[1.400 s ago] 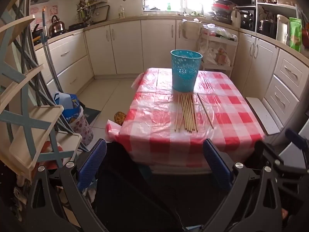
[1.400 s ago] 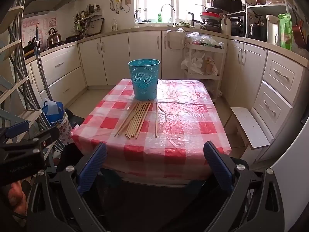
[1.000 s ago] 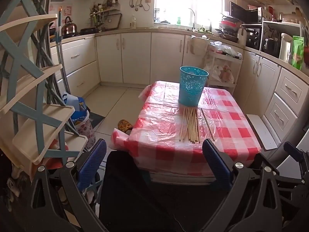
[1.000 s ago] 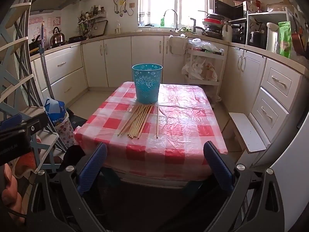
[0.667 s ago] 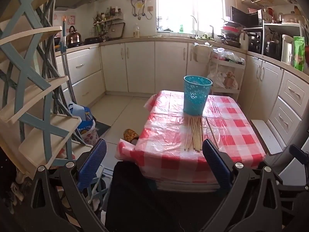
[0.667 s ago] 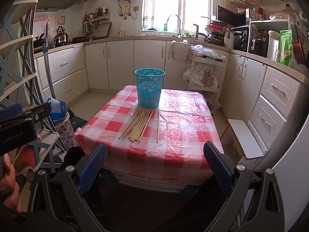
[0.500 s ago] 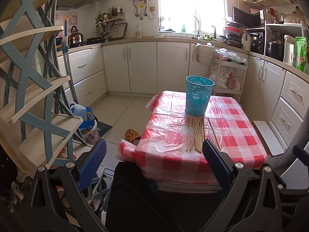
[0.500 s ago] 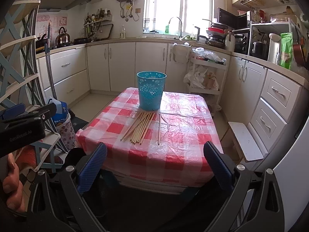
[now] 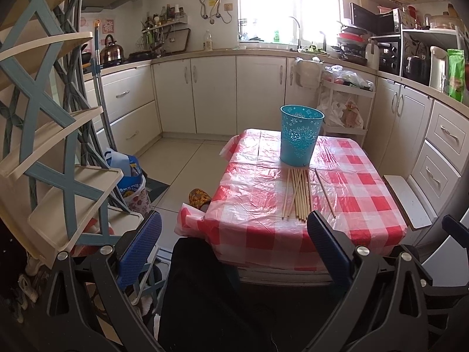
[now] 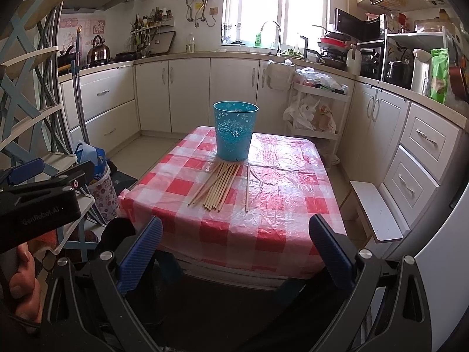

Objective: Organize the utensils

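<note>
A bunch of wooden chopsticks [image 9: 299, 195] lies on the red-checked table [image 9: 366, 202], just in front of an upright teal perforated bin [image 9: 300, 135]. One chopstick [image 9: 324, 192] lies apart to the right. In the right wrist view the bunch [image 10: 218, 186], the lone chopstick [image 10: 247, 187] and the bin [image 10: 234, 130] also show. My left gripper [image 9: 234, 246] is open and empty, held short of the table's near edge. My right gripper [image 10: 234, 248] is open and empty, also short of the near edge.
A blue-and-cream shelf rack [image 9: 44, 135] stands close on the left. A blue bag [image 9: 129, 173] and a slipper [image 9: 199, 198] lie on the floor. A white bench [image 9: 406, 202] and cabinets [image 9: 439, 146] flank the table's right side. The left gripper's body [image 10: 38, 202] shows at the right view's left.
Both grippers have drawn back and risen a little, so the table, bin and chopsticks look smaller and farther. Both stay open and empty.
</note>
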`<state>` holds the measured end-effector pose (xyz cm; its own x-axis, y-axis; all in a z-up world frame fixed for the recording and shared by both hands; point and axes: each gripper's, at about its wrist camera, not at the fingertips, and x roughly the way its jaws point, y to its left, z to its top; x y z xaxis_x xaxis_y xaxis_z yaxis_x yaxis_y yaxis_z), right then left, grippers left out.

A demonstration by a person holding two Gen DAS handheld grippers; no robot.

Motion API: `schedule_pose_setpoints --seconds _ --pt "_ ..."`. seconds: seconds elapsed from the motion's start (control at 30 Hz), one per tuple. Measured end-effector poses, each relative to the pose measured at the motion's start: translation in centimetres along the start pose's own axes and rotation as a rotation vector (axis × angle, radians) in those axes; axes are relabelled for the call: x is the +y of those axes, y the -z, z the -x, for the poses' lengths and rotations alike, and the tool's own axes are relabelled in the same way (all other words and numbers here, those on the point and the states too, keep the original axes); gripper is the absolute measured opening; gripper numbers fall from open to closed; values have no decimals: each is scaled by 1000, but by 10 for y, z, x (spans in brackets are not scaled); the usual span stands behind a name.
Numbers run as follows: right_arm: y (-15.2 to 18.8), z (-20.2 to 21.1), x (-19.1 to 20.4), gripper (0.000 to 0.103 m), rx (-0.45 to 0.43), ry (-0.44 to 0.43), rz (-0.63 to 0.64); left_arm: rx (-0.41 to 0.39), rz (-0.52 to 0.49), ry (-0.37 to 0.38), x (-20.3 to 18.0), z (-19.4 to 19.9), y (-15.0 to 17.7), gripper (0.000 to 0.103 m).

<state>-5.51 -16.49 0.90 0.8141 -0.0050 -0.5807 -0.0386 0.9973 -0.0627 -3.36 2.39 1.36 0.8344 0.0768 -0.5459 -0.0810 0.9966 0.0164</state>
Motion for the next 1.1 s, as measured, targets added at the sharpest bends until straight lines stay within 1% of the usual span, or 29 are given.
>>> schedule_pose_setpoints --seconds 0.57,1.1 --pt "-1 11 -4 96 -47 8 -26 2 2 8 -2 2 2 95" --pt "2 10 -3 96 -28 -16 -24 5 0 13 -7 3 4 95"
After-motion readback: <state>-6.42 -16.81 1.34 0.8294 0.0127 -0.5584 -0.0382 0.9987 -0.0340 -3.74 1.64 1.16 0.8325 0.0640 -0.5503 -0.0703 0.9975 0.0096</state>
